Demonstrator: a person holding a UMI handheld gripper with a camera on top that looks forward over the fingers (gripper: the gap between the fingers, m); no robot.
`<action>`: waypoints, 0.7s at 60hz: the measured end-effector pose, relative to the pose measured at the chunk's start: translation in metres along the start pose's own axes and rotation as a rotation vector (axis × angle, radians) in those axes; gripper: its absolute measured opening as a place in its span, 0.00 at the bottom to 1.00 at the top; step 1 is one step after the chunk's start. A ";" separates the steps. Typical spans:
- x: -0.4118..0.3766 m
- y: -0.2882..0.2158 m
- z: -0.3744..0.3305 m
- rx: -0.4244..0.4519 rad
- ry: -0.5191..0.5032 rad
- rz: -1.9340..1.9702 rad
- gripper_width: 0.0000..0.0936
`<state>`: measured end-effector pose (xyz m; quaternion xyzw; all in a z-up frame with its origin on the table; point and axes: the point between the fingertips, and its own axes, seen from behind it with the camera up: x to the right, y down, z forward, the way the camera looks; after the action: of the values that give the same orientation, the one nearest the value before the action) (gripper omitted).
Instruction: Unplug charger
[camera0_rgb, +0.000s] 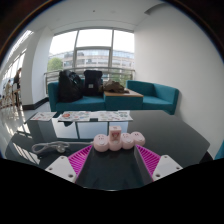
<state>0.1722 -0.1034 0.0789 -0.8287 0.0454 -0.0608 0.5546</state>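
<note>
A white power strip (126, 142) lies on the dark glossy table (175, 135), just ahead of my fingertips. A small pale charger block (115, 130) stands upright on top of it. A white cable (45, 148) runs in a loop to the left of the strip. My gripper (114, 151) is open, with its pink pads (82, 158) spread wide. The strip's near edge sits at the tips, and there is a gap on both sides. Nothing is held.
Papers (85, 116) lie at the table's far edge. Beyond it stands a teal sofa (150, 95) with dark bags (72, 85) on it, in front of large windows (93, 50). A white wall is on the right.
</note>
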 end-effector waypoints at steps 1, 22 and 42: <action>0.002 -0.003 0.006 0.004 0.003 -0.001 0.87; 0.006 -0.010 0.147 -0.032 -0.039 -0.012 0.46; 0.009 -0.072 0.146 -0.008 -0.116 0.107 0.16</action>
<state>0.2034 0.0562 0.0902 -0.8294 0.0575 0.0171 0.5555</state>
